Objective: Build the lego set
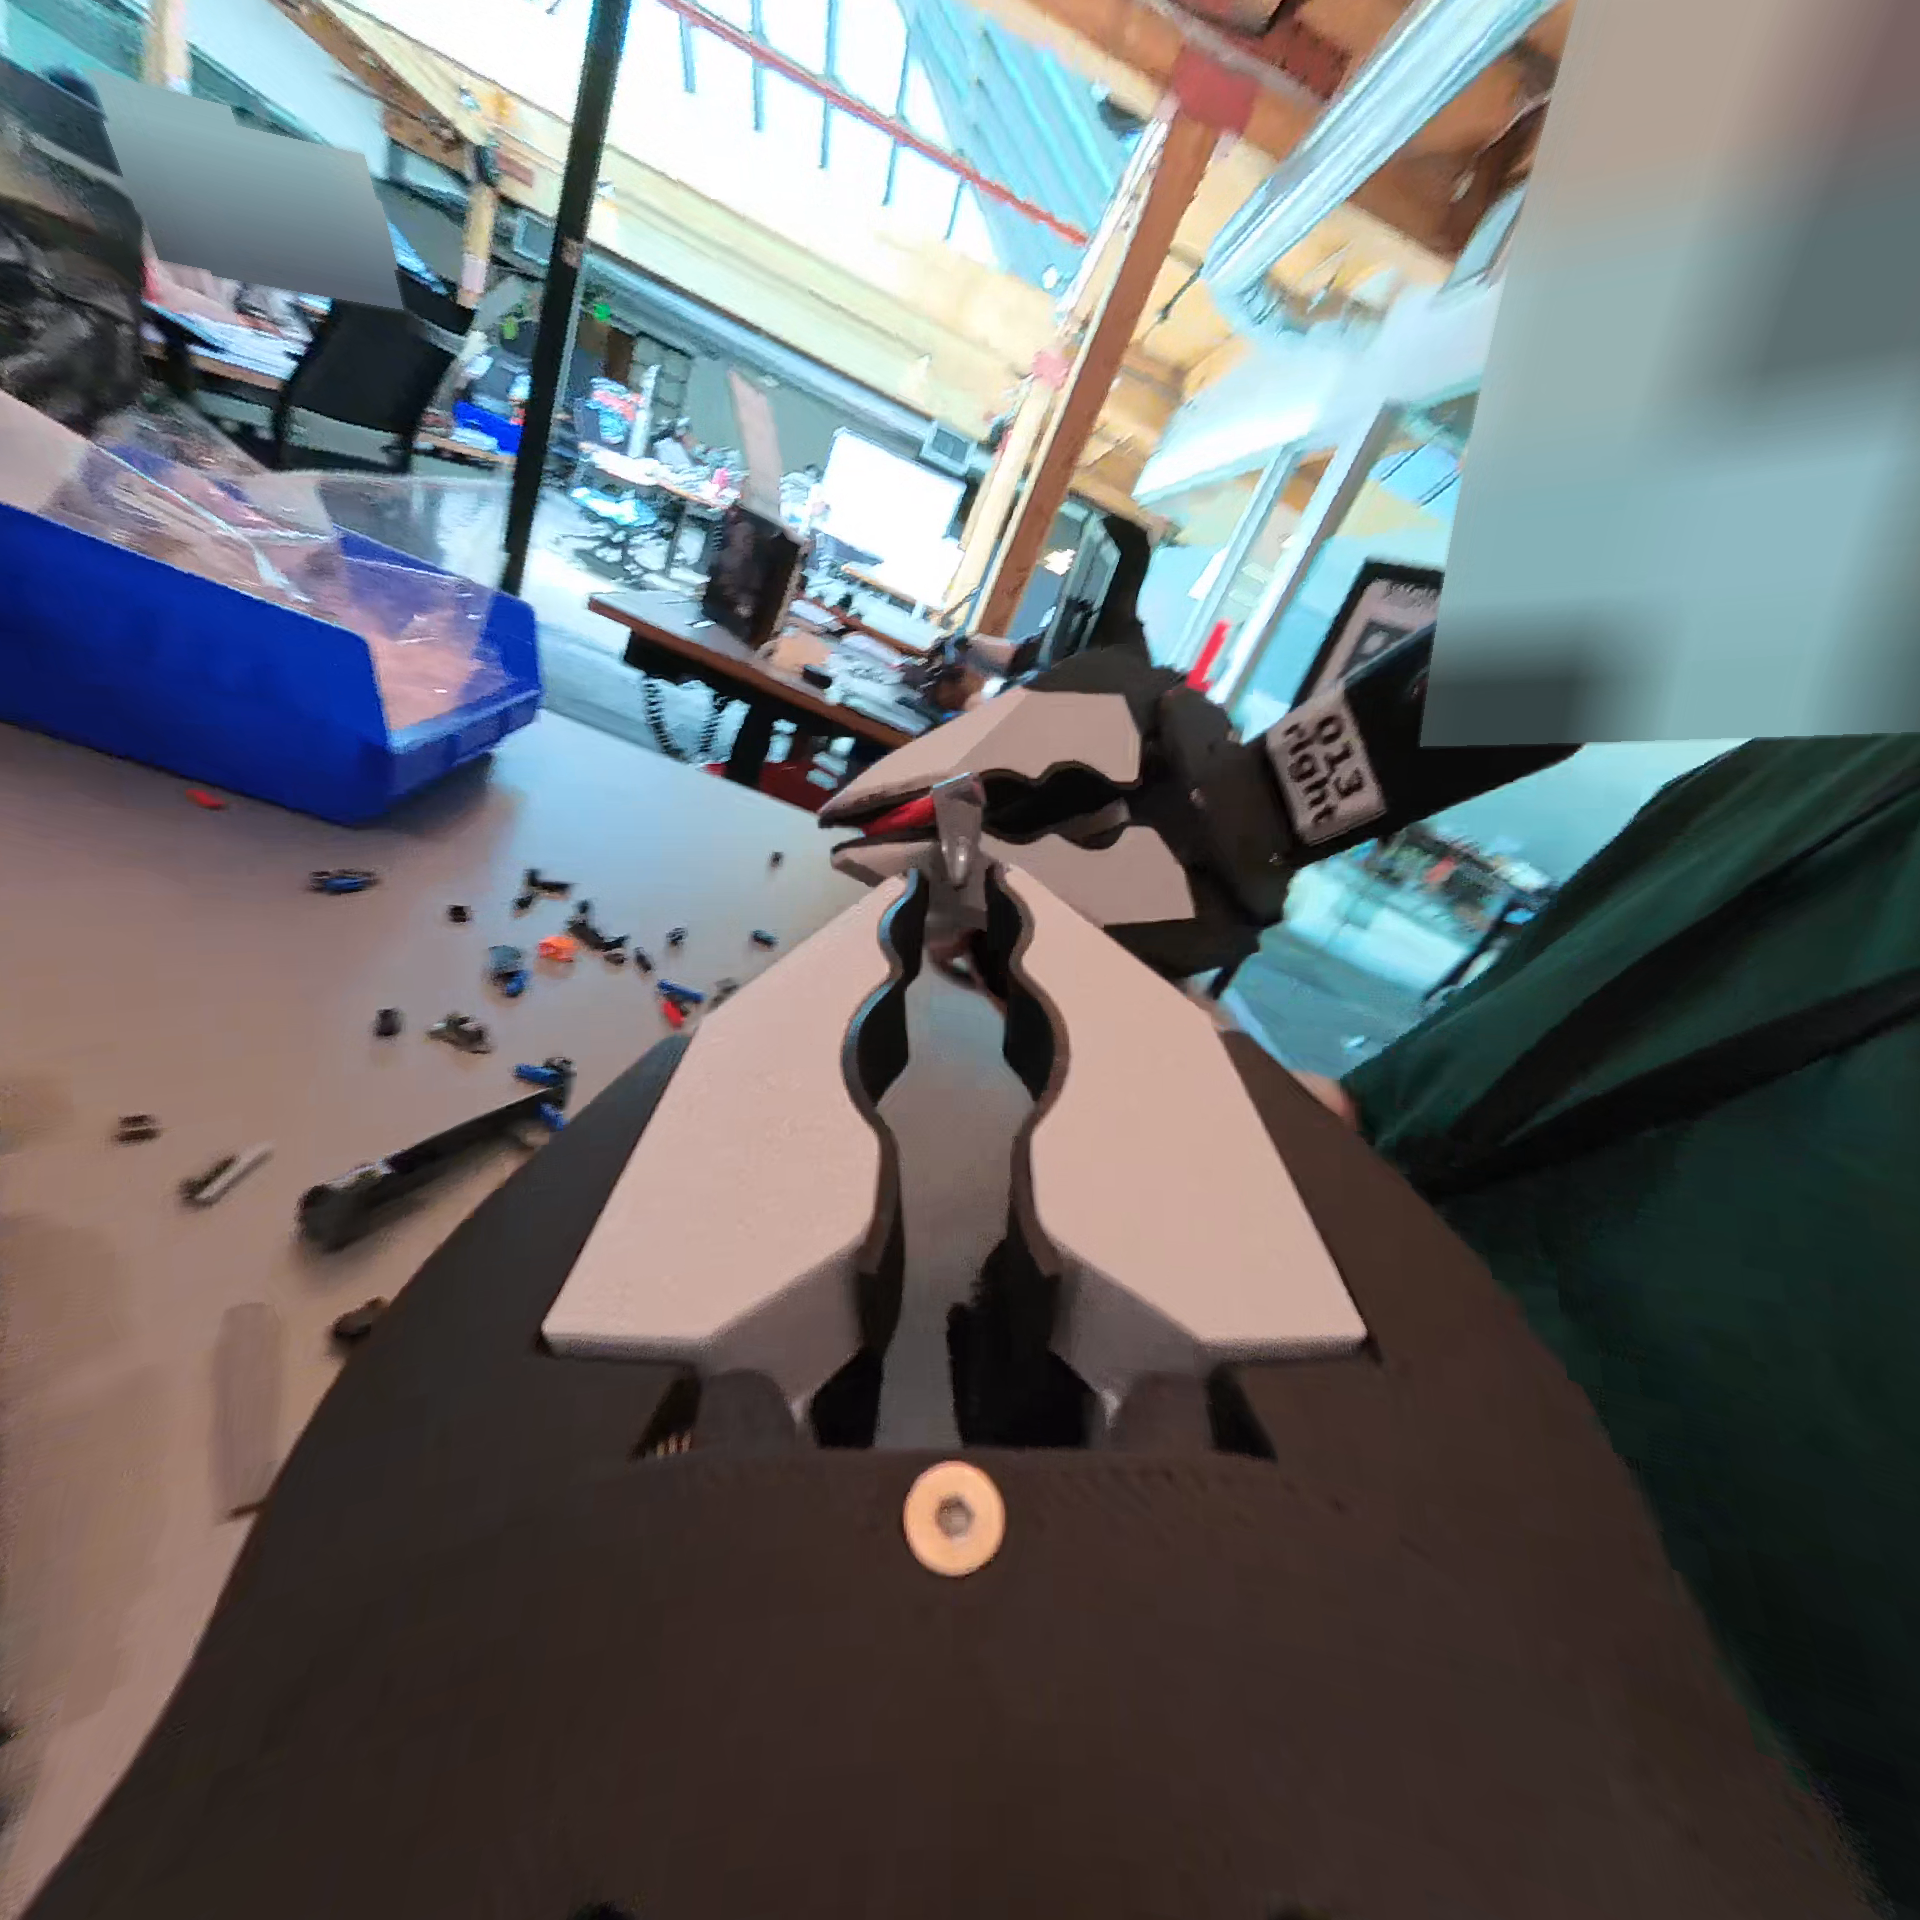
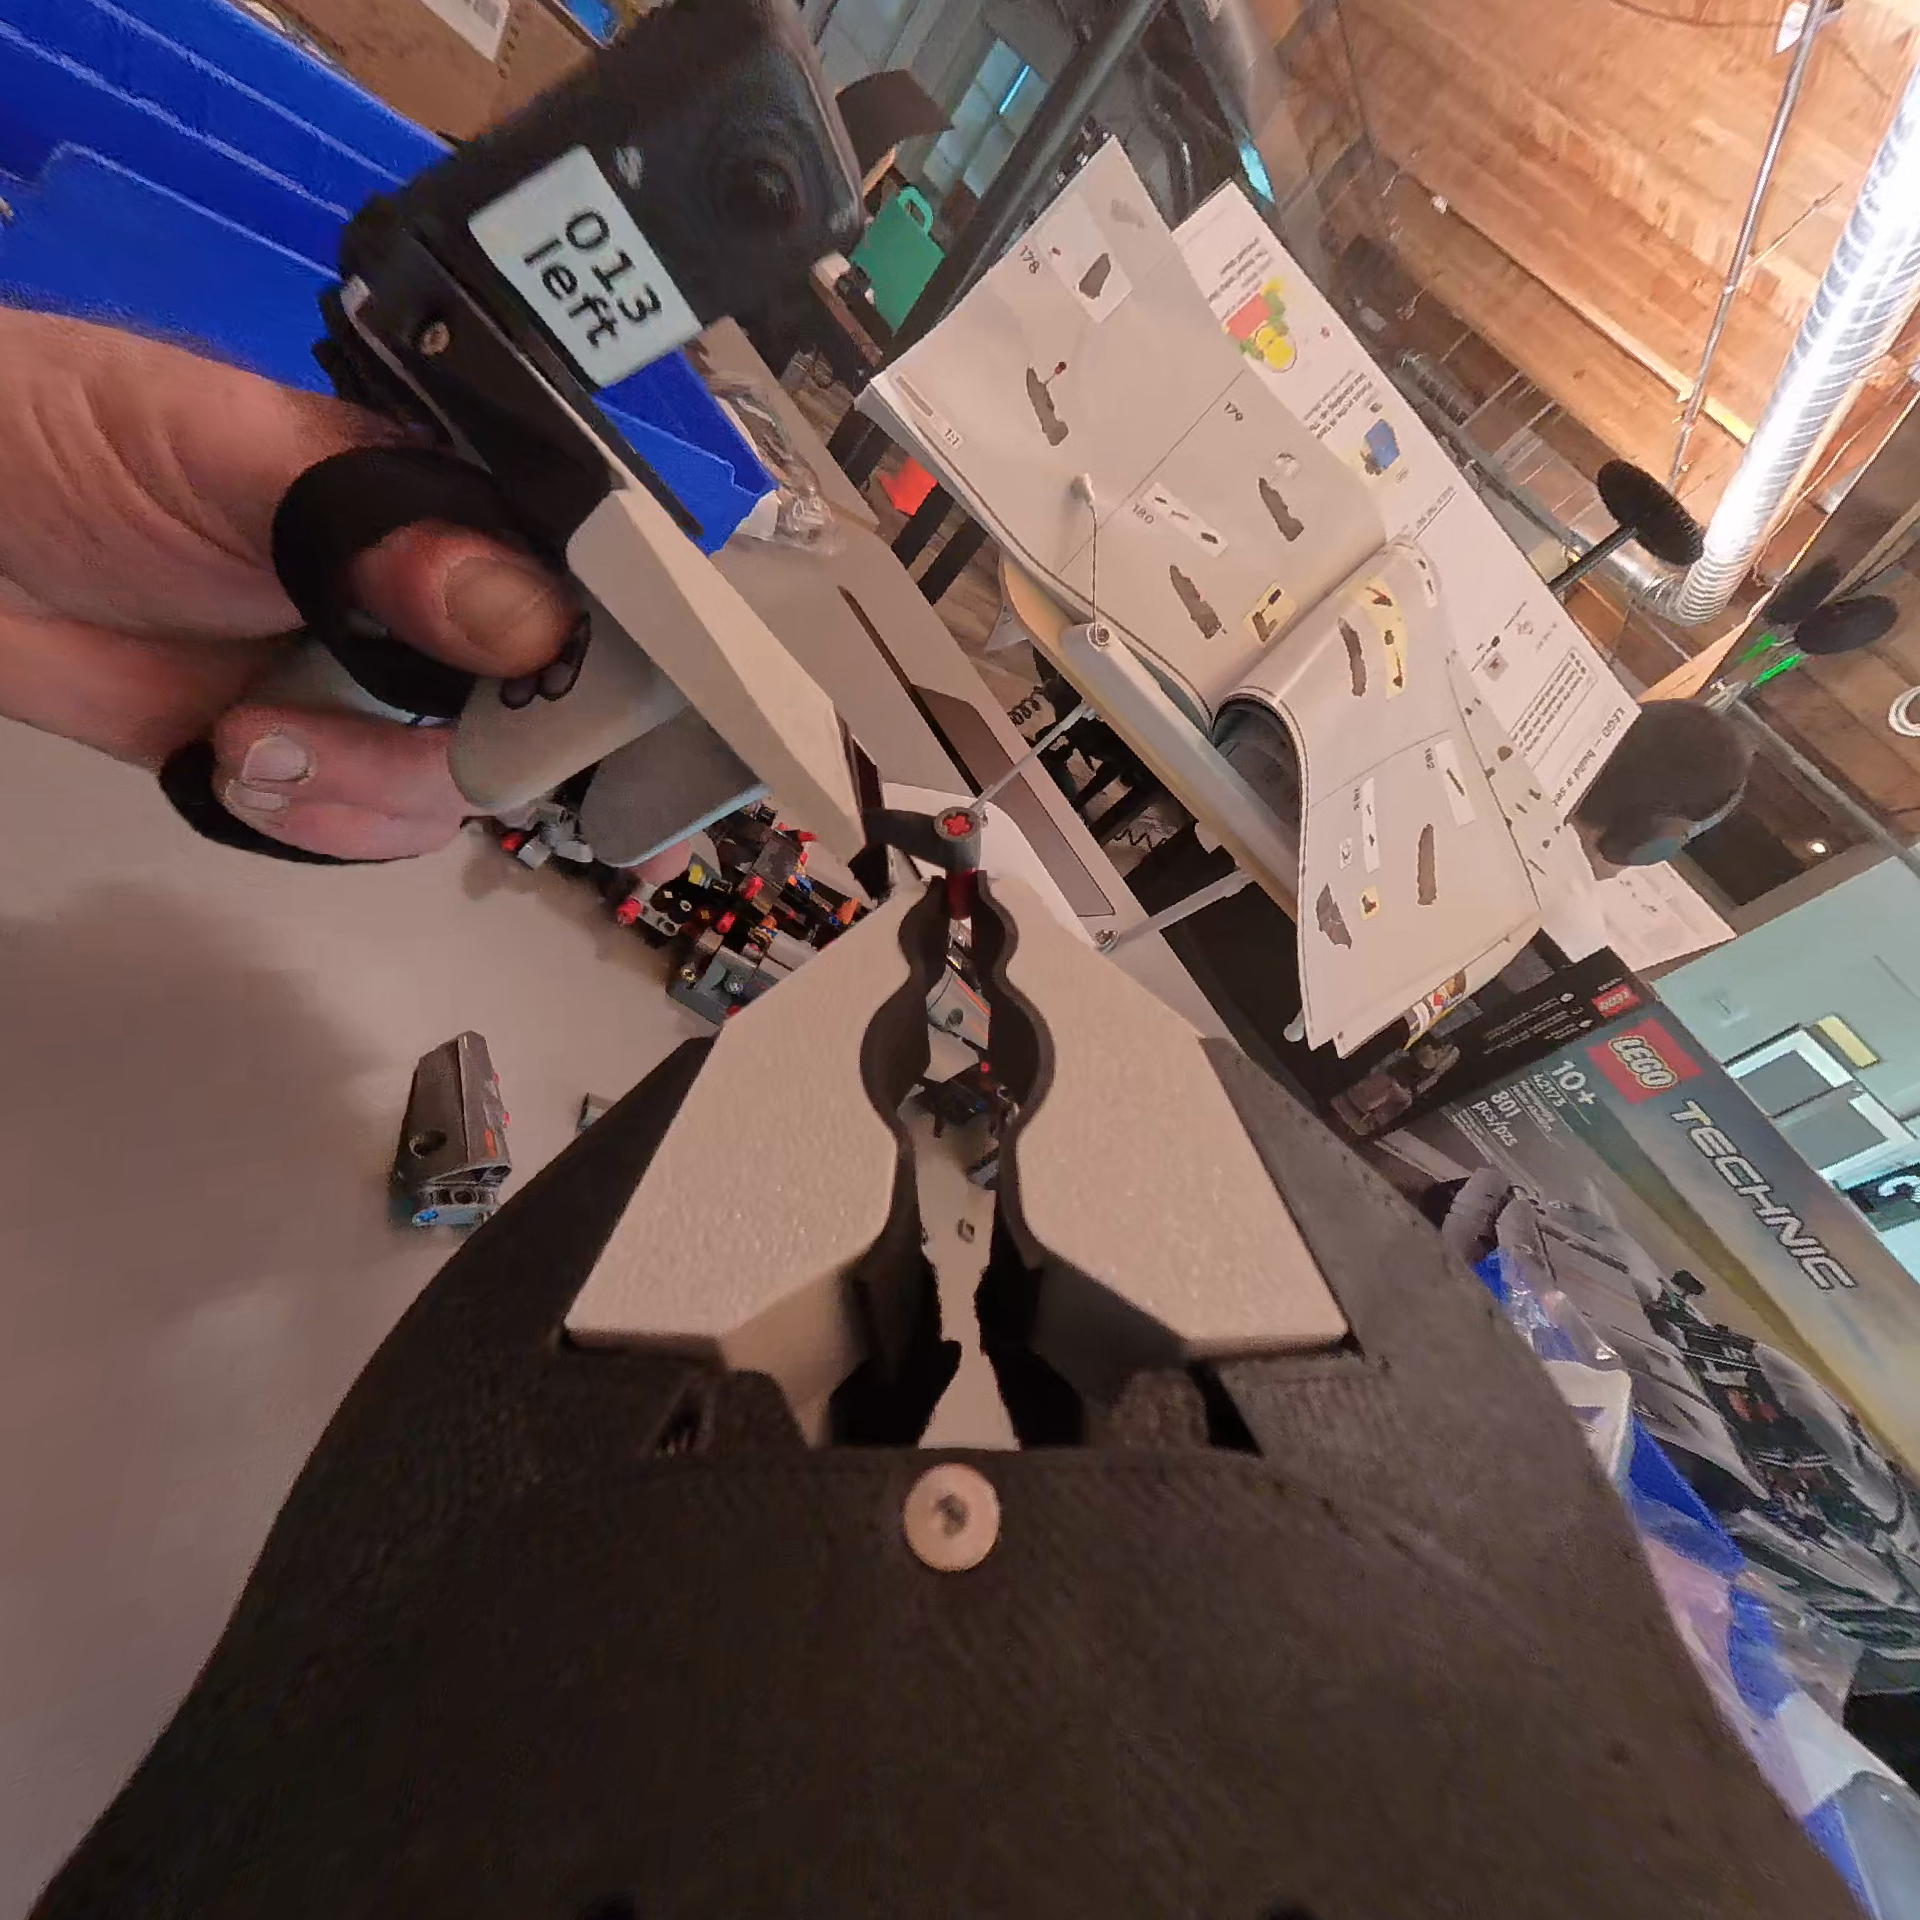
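Left gripper (image 1: 948,902) pinching small grey connector piece (image 1: 957,836) at fingertips, raised above table (image 1: 125,987); right gripper (image 1: 868,821) meeting it from right, clamping red axle (image 1: 902,819). Loose black, blue, orange parts (image 1: 540,966) lying left below.

Right gripper (image 2: 956,904) squeezing dark red axle (image 2: 957,891); grey connector (image 2: 954,828) sitting on axle tip, cross-hole end showing red. Left gripper (image 2: 868,831) reaching in from upper left.

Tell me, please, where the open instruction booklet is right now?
In the right wrist view, the instruction booklet is propped open on a stand, upper right, beyond both grippers' fingers and above the set's box.
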The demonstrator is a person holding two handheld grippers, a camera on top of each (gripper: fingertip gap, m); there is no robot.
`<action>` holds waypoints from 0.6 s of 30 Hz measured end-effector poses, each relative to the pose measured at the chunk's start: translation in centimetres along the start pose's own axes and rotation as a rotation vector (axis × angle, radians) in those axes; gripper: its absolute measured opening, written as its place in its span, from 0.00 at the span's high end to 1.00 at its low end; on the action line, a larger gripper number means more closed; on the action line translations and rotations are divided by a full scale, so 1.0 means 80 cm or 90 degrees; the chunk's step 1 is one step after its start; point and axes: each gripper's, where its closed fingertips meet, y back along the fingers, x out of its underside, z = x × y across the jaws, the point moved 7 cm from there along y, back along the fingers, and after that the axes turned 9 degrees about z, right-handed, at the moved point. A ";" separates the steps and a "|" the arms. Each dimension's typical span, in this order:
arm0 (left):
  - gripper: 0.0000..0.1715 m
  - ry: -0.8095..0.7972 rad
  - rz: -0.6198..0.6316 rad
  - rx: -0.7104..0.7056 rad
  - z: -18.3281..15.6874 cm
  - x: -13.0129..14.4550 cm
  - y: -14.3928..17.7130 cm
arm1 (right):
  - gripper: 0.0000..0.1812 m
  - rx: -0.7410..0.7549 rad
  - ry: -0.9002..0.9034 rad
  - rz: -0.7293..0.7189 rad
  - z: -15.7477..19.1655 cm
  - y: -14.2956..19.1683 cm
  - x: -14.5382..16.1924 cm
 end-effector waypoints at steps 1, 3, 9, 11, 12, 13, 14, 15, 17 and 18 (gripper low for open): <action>0.93 -0.028 0.018 -0.034 -0.001 -0.001 0.002 | 0.99 -0.002 -0.002 0.003 -0.001 -0.001 0.000; 0.91 -0.084 0.038 -0.088 -0.005 -0.006 0.007 | 1.00 0.002 0.003 0.016 -0.001 -0.006 0.000; 0.90 -0.177 0.078 -0.175 -0.013 -0.017 0.010 | 1.00 -0.004 0.021 0.032 0.003 -0.017 -0.007; 0.90 -0.196 0.082 -0.202 -0.013 -0.019 0.009 | 0.99 -0.002 0.025 0.039 0.004 -0.019 -0.009; 0.91 -0.200 0.082 -0.207 -0.013 -0.019 0.010 | 0.99 -0.006 0.018 0.036 0.003 -0.019 -0.009; 0.91 -0.200 0.079 -0.207 -0.013 -0.020 0.011 | 0.99 -0.015 0.004 0.027 0.002 -0.019 -0.010; 0.91 -0.198 0.072 -0.209 -0.013 -0.021 0.012 | 0.99 -0.027 -0.013 0.017 0.001 -0.019 -0.010; 0.91 -0.196 0.066 -0.209 -0.013 -0.022 0.014 | 0.99 -0.037 -0.031 0.008 -0.001 -0.018 -0.010; 0.91 -0.191 0.054 -0.202 -0.013 -0.024 0.019 | 1.00 -0.068 -0.080 -0.022 -0.005 -0.018 -0.010; 0.91 -0.191 0.049 -0.204 -0.012 -0.026 0.021 | 0.99 -0.086 -0.111 -0.042 -0.008 -0.017 -0.009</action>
